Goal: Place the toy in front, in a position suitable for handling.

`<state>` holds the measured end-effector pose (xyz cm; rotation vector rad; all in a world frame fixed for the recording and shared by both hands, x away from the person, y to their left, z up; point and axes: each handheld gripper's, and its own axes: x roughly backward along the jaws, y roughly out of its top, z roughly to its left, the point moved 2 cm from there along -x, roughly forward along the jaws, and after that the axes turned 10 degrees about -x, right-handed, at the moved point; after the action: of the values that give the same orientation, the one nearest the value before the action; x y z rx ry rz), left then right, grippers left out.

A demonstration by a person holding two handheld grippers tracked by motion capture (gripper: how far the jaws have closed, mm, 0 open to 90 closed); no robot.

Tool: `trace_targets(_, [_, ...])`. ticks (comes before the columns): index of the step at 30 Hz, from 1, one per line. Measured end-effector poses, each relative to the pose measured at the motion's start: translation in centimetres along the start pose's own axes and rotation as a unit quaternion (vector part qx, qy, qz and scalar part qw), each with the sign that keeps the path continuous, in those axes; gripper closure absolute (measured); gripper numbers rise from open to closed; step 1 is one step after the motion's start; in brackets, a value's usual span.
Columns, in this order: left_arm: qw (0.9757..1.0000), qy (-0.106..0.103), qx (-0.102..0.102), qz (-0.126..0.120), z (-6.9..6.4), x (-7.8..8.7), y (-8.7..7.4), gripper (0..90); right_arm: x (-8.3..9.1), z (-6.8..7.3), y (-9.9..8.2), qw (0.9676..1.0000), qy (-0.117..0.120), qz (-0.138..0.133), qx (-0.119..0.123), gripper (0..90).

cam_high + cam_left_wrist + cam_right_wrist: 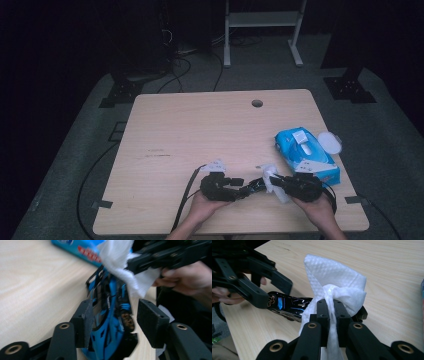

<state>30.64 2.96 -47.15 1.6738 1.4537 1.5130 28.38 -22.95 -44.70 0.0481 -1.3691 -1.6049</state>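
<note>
A glossy black-and-blue object (110, 322) lies low over the table's front edge between my two grippers. My left gripper (115, 315) stands open around it: the left pad sits close beside it and the right pad (150, 320) is clear of it. My right gripper (331, 307) is shut on a bunched white wipe (334, 277), which rests against the object's far end (287, 305). In the high view both grippers meet near the front edge, with the wipe (270, 175) between them. I cannot tell exactly what the object is.
A blue pack of wipes (305, 152) lies to the right, close behind my right hand, with a white oval lid (330, 142) beside it. The wooden table (200, 135) has a cable hole (257, 103) near its far edge. Cables trail off the front left.
</note>
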Motion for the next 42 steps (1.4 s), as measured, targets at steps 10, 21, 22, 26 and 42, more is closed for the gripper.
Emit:
trace_targets(10, [0.9992,0.015,0.002,0.036,-0.4,-1.1,-0.4,39.5,0.4,0.1,-0.7,1.0,0.007,-0.002,0.003,84.6])
trace_targets(21, [0.9983,0.033,-0.028,0.038,-1.2,-0.9,-0.6,37.2,1.0,0.6,-1.7,0.9998,0.015,0.01,0.006,84.5])
trace_targets(22, [0.9977,0.038,-0.038,0.042,-1.4,-1.0,-0.6,37.1,1.0,0.6,-1.8,0.9998,0.017,0.011,0.006,84.5])
trace_targets(26, [0.9946,0.058,-0.07,0.05,-2.1,-1.1,-0.7,37.1,1.1,0.7,-2.2,0.9997,0.02,0.016,0.007,84.4])
trace_targets(42, [0.9862,0.087,-0.13,0.054,-3.3,-1.4,-0.9,35.5,0.4,0.6,-3.8,0.9984,0.011,0.054,0.015,84.3])
